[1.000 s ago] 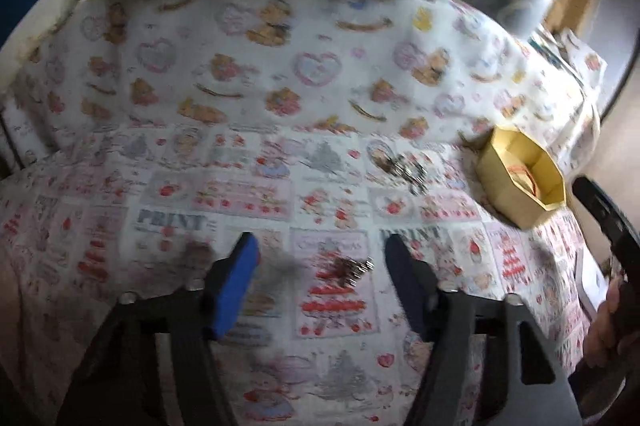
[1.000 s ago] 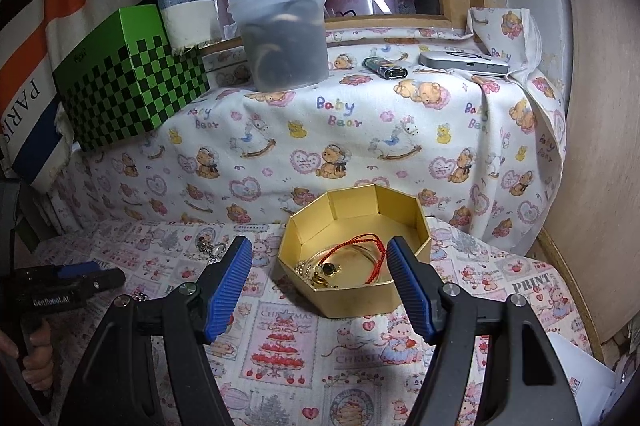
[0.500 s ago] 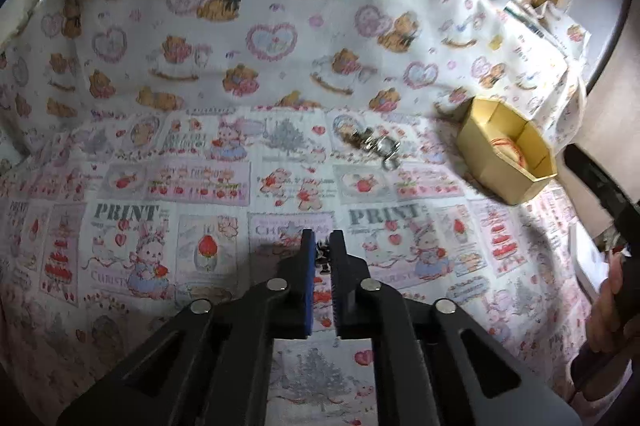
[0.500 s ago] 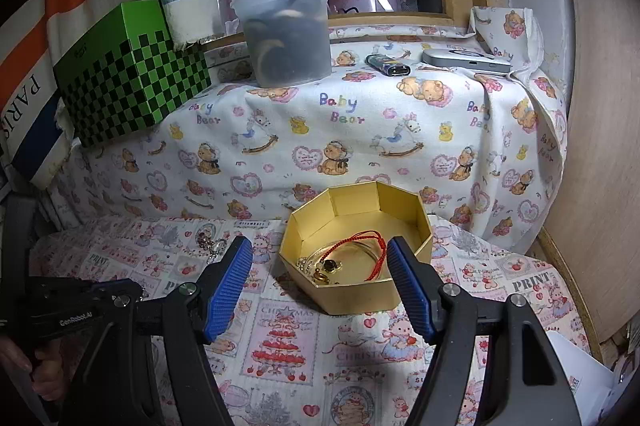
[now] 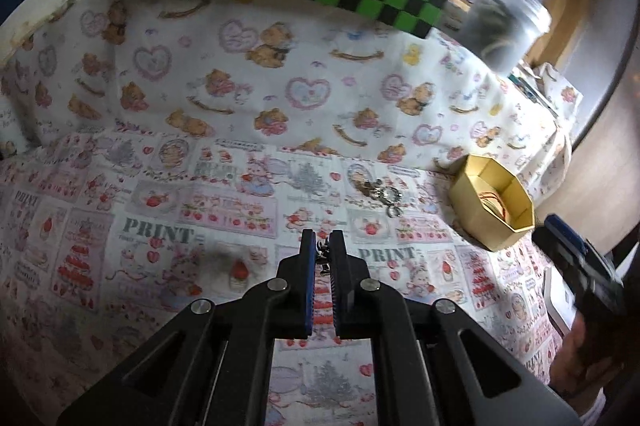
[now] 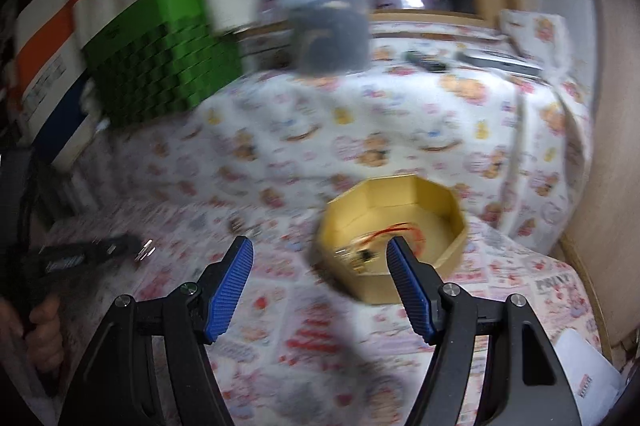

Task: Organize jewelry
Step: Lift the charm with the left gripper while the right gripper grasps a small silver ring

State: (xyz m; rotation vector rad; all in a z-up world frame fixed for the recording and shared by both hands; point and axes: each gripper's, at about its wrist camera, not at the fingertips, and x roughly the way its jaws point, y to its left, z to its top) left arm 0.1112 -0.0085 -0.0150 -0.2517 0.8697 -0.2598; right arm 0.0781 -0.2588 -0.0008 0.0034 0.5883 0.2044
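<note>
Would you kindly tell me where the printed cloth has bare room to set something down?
The widest free patch is the cloth left of the left claw, up to the fabric-draped step. It is crowded rightward: loose jewelry lies beside the gold box, with the right claw in front of it.

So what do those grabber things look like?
Both grippers, left and right, have black angular frames with cut-out holes, silver round rivets at the joints, and two fingers lined with ridged blue pads.
</note>
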